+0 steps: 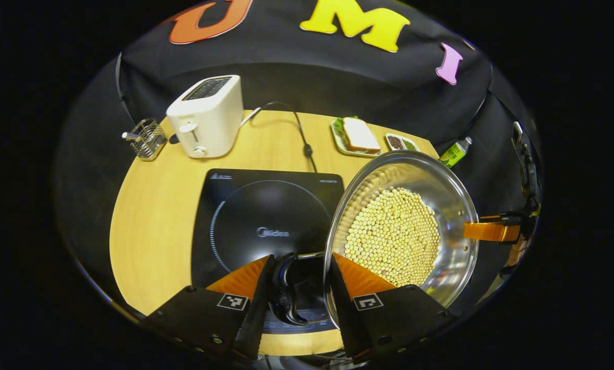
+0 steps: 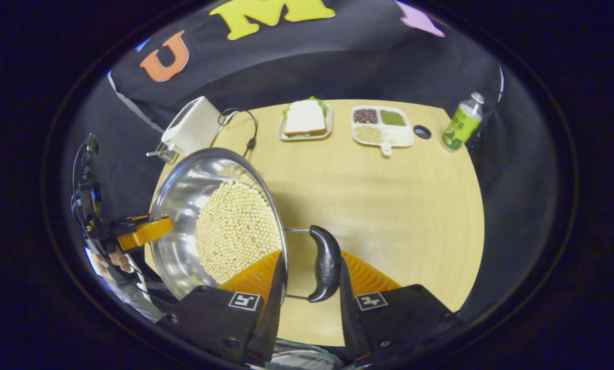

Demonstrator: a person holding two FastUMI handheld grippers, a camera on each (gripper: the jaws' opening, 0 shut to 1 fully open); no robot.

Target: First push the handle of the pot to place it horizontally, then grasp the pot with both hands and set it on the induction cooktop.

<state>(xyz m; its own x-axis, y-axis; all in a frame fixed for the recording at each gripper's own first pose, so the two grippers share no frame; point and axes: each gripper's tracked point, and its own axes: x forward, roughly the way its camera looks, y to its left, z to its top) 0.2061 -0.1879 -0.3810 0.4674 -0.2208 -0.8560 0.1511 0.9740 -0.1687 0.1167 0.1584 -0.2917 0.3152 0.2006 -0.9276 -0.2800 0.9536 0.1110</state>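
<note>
A steel pot (image 1: 440, 185) with pale beans inside hangs between my two grippers and looks raised off the table. My left gripper (image 1: 300, 259) is shut across the pot's black left handle (image 1: 284, 293), one finger outside it and the other inside the rim. My right gripper (image 2: 311, 255) is shut the same way on the right handle (image 2: 326, 262) of the pot (image 2: 183, 190). Each gripper also appears at the pot's far rim, the right gripper (image 1: 491, 231) and the left gripper (image 2: 145, 232). The black induction cooktop (image 1: 265, 221) lies just left of the pot, its right edge under the rim.
On the round wooden table (image 1: 152, 221) stand a white toaster (image 1: 206, 118) with its cable (image 1: 299, 128) and a small wire rack (image 1: 145, 137). A sandwich plate (image 2: 305, 119), a divided tray (image 2: 381, 126) and a green bottle (image 2: 461, 123) sit at the back. A hand (image 2: 114, 259) holds the left gripper.
</note>
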